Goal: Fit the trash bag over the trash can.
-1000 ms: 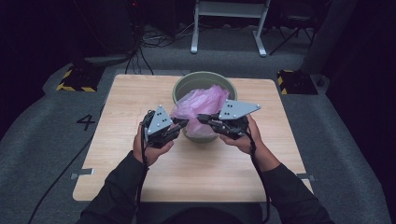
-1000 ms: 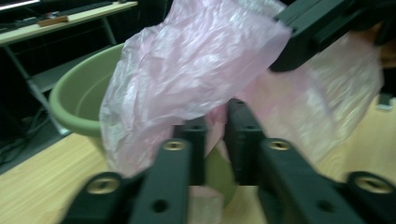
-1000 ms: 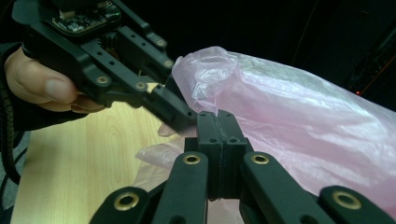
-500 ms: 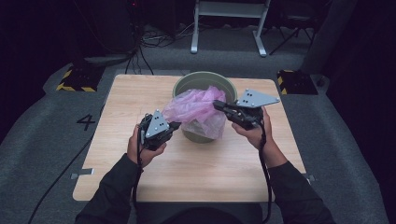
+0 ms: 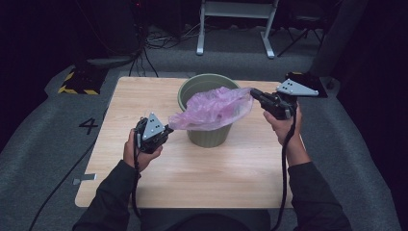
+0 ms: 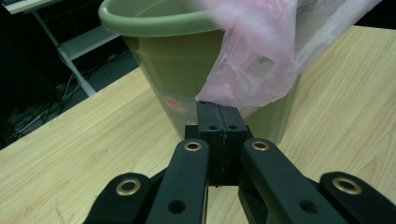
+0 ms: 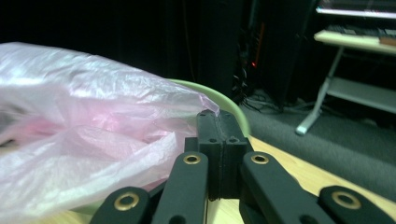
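A thin pink plastic bag (image 5: 214,108) is stretched over the mouth of a green bin (image 5: 208,134) standing in the middle of the wooden table (image 5: 202,173). My left gripper (image 5: 169,128) is shut on the bag's near-left edge, low beside the bin. My right gripper (image 5: 252,92) is shut on the bag's far-right edge, level with the rim. In the left gripper view the jaws pinch the bag (image 6: 261,60) in front of the bin (image 6: 163,56). The right gripper view shows the bag (image 7: 88,130) held at its corner, with the bin's rim (image 7: 224,105) behind it.
A white desk frame (image 5: 235,24) and cables stand on the grey floor beyond the table. A yellow-black striped block (image 5: 77,82) lies at the far left corner, another dark block (image 5: 308,79) at the far right. The number 4 (image 5: 89,126) is marked on the floor.
My right gripper has pulled its edge of the bag out to the right, past the bin's rim. My left gripper has drawn its edge slightly down and left. The bag is now spread wider.
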Available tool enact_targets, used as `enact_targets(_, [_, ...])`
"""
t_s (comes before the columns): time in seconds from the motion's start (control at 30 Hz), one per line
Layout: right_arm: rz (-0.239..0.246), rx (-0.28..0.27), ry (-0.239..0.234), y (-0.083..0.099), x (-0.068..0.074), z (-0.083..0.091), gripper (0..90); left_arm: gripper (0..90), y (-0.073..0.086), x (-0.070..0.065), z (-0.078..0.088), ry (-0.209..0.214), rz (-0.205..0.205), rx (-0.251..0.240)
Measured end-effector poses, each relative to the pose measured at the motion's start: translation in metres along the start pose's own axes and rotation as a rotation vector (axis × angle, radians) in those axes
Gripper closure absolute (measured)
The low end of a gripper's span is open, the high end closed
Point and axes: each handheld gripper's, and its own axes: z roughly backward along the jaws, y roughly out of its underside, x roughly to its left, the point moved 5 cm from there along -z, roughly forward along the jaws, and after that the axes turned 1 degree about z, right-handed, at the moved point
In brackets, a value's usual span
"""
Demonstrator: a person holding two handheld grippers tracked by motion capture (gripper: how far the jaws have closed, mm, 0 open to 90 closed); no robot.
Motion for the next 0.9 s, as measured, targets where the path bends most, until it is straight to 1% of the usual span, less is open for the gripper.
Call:
enact_targets(0.07, [-0.026, 0.02, 0.018, 0.006, -0.01, -0.003, 90.0, 90.0, 0.002, 0.002, 0.0, 0.005, 0.002, 0.001])
enact_targets(0.17, [-0.066, 0.044, 0.009, 0.018, -0.018, -0.008, 90.0, 90.0, 0.003, -0.001, 0.001, 0.036, -0.003, -0.004])
enact_targets(0.23, [-0.063, 0.059, -0.003, 0.024, -0.018, -0.009, 90.0, 90.0, 0.003, -0.004, 0.002, 0.053, -0.01, -0.005])
enact_targets(0.27, [-0.054, 0.065, -0.004, 0.026, -0.017, -0.008, 90.0, 90.0, 0.003, -0.006, 0.003, 0.06, -0.022, 0.0])
enact_targets(0.3, [-0.044, 0.07, -0.007, 0.029, -0.014, -0.006, 90.0, 90.0, 0.003, -0.008, 0.003, 0.071, -0.032, -0.008])
enact_targets(0.33, [-0.035, 0.069, -0.017, 0.031, -0.011, -0.005, 90.0, 87.9, 0.002, -0.01, 0.005, 0.088, -0.043, -0.027])
enact_targets(0.37, [-0.028, 0.07, -0.025, 0.033, -0.009, -0.004, 90.0, 76.3, 0.001, -0.013, 0.007, 0.098, -0.042, -0.047])
enact_targets(0.4, [-0.019, 0.073, -0.034, 0.035, -0.006, -0.003, 90.0, 63.9, -0.001, -0.014, 0.009, 0.097, -0.042, -0.056])
enact_targets(0.43, [-0.008, 0.071, -0.042, 0.037, -0.004, -0.002, 90.0, 54.3, -0.002, -0.016, 0.011, 0.102, -0.037, -0.065])
enact_targets(0.47, [-0.004, 0.065, -0.048, 0.038, -0.002, 0.0, 90.0, 46.7, -0.003, -0.017, 0.013, 0.104, -0.028, -0.077])
enact_targets(0.5, [-0.002, 0.062, -0.061, 0.04, -0.001, 0.001, 90.0, 36.2, -0.003, -0.017, 0.016, 0.099, -0.019, -0.088])
enact_targets(0.53, [-0.001, 0.06, -0.062, 0.041, 0.0, 0.002, 90.0, 30.2, -0.005, -0.016, 0.02, 0.091, -0.004, -0.106])
enact_targets(0.6, [-0.008, 0.049, -0.065, 0.043, -0.001, 0.006, 89.9, 25.6, -0.009, -0.014, 0.026, 0.094, 0.007, -0.13])
enact_targets(0.63, [-0.007, 0.042, -0.067, 0.043, -0.002, 0.007, 87.7, 23.7, -0.011, -0.012, 0.031, 0.096, 0.012, -0.147])
enact_targets(0.7, [-0.004, 0.035, -0.065, 0.045, -0.003, 0.01, 85.2, 22.3, -0.017, -0.006, 0.039, 0.102, 0.029, -0.189])
enact_targets(0.73, [-0.003, 0.032, -0.068, 0.045, -0.004, 0.011, 83.5, 22.0, -0.021, -0.004, 0.041, 0.095, 0.035, -0.198])
enact_targets(0.77, [-0.001, 0.034, -0.064, 0.046, -0.004, 0.012, 80.2, 22.0, -0.025, -0.002, 0.043, 0.102, 0.033, -0.203])
enact_targets(0.8, [0.0, 0.035, -0.055, 0.046, -0.004, 0.012, 76.0, 22.0, -0.029, -0.001, 0.044, 0.108, 0.02, -0.209])
enact_targets(0.83, [0.004, 0.031, -0.052, 0.045, -0.004, 0.012, 71.6, 21.7, -0.033, 0.0, 0.044, 0.094, 0.012, -0.21])
enact_targets(0.87, [0.001, 0.028, -0.052, 0.044, -0.004, 0.013, 66.3, 21.8, -0.037, 0.0, 0.044, 0.093, 0.009, -0.207])
enact_targets(0.9, [-0.001, 0.027, -0.052, 0.044, -0.004, 0.013, 60.5, 21.7, -0.043, -0.001, 0.043, 0.116, 0.003, -0.213])
